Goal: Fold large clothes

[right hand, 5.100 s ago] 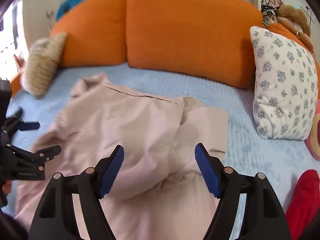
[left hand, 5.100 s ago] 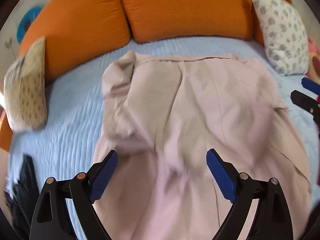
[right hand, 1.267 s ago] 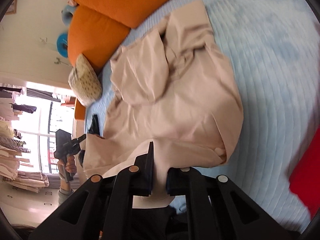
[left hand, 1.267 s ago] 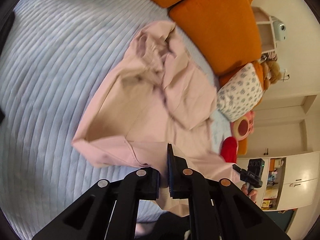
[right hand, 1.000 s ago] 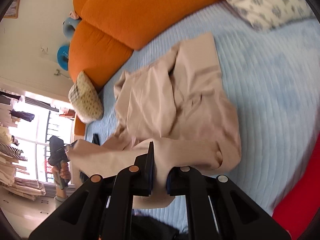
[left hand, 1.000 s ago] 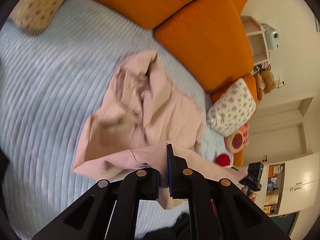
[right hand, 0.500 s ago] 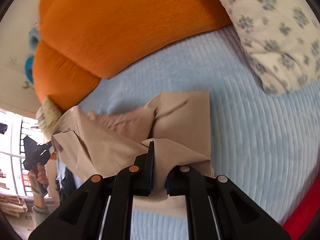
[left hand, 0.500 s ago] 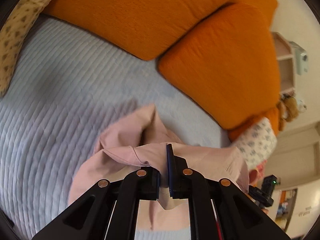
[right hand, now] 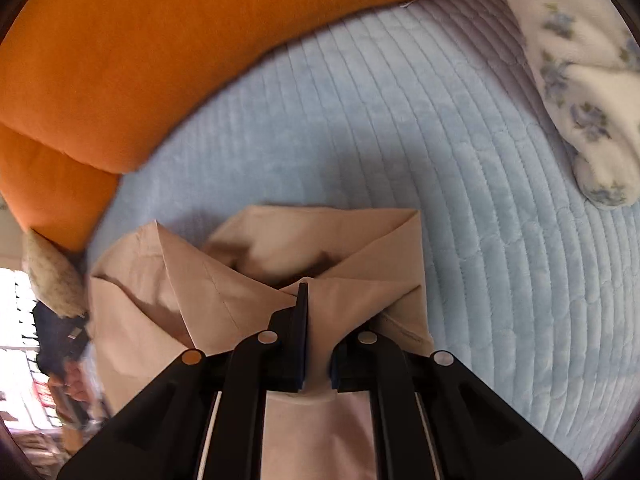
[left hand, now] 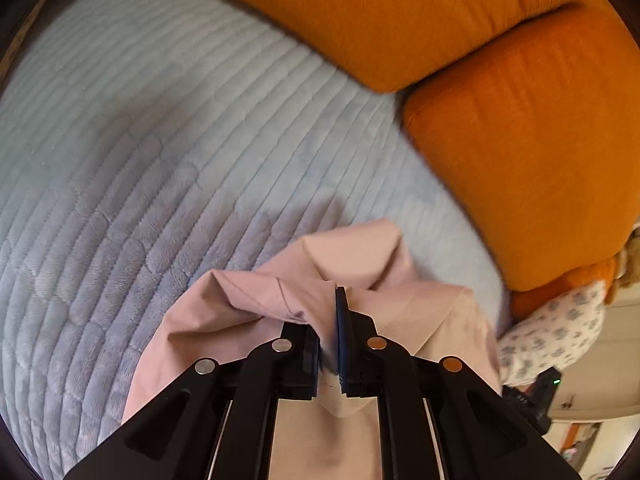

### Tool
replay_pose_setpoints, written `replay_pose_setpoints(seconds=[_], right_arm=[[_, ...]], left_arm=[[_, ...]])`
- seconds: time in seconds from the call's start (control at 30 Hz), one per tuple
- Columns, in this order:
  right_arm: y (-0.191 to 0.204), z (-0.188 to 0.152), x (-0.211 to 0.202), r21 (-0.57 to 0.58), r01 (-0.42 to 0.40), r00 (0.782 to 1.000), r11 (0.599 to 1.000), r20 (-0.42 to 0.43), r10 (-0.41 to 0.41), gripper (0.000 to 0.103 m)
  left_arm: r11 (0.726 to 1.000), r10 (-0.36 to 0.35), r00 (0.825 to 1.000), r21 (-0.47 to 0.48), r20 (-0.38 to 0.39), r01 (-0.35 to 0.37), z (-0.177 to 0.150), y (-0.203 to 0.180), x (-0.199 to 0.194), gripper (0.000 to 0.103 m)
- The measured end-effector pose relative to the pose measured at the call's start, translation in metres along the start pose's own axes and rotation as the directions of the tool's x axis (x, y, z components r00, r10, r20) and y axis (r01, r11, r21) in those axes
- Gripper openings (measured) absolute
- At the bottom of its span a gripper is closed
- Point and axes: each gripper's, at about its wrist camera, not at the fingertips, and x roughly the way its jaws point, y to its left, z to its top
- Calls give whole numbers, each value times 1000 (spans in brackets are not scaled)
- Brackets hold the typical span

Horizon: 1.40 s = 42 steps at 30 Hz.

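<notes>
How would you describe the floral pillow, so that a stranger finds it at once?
Start from the light blue quilted bed cover and follow it to the end of the row of orange cushions. The floral pillow lies there, apart from the pink garment. It alone is white with small blue flowers.

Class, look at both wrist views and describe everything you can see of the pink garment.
The garment is pale pink-beige, a thin woven cloth by its look, with stitched seams. It lies creased and partly folded over itself on the blue quilt, near the orange cushions. The left gripper and the right gripper each have their jaws shut on a bunched fold of it. Its near part is hidden behind the grippers.
</notes>
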Motion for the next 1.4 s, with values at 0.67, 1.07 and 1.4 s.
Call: replay_pose_setpoints(seconds=[0.67, 1.07, 1.4], right_arm=[[-20, 15, -71, 12, -62, 994, 998, -91, 63, 87], [109, -48, -85, -464, 299, 953, 834, 188, -237, 93], [191, -67, 61, -618, 398, 908, 678, 161, -386, 63]], left_arm=[[951, 158, 964, 230, 214, -206, -16, -20, -113, 70], [847, 98, 985, 508, 140, -156, -171, -104, -37, 70], [894, 107, 989, 425, 104, -142, -177, -87, -3, 71]])
